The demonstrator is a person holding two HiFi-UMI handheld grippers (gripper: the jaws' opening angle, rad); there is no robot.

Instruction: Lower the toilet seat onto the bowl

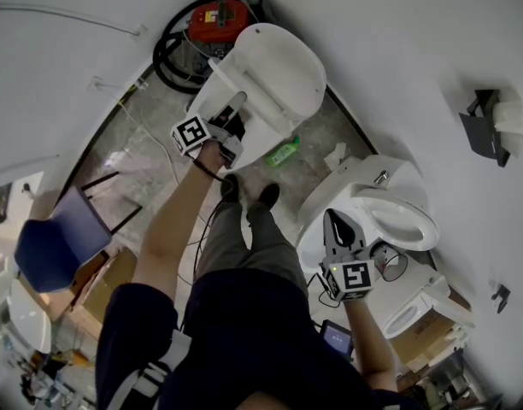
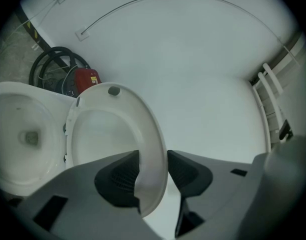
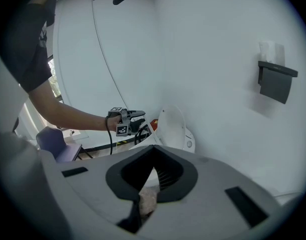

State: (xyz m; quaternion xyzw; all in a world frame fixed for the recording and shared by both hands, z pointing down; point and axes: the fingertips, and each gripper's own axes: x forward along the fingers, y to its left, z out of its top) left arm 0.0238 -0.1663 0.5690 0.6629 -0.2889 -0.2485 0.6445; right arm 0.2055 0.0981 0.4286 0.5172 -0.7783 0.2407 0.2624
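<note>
Jaws of the left gripper [image 2: 153, 173] squeeze the rim of the toilet seat [image 2: 152, 134], one pad on each side. The seat stands up, tipped a little, well off the bowl [image 2: 25, 134] at its left (the bowl is cut off by the picture's edge). The seat's bottom end is hidden behind the gripper's grey body. Behind the seat a red thing [image 2: 86, 80] peeks out, half covered, with a black hose [image 2: 48, 64] coiled beside it. What the red thing is I cannot tell.

The right gripper [image 3: 153, 149] is closed, its tips touching, and it holds nothing. Through the gap under its tips shows a blurry brownish patch, too unclear to name. In the head view this gripper is near a second toilet [image 1: 415, 229], well apart from the first one. A green bottle [image 1: 284, 152] lies on the floor [image 1: 150, 143] just beside the first toilet. The person [image 1: 244, 314] hides much of the floor lower down.
</note>
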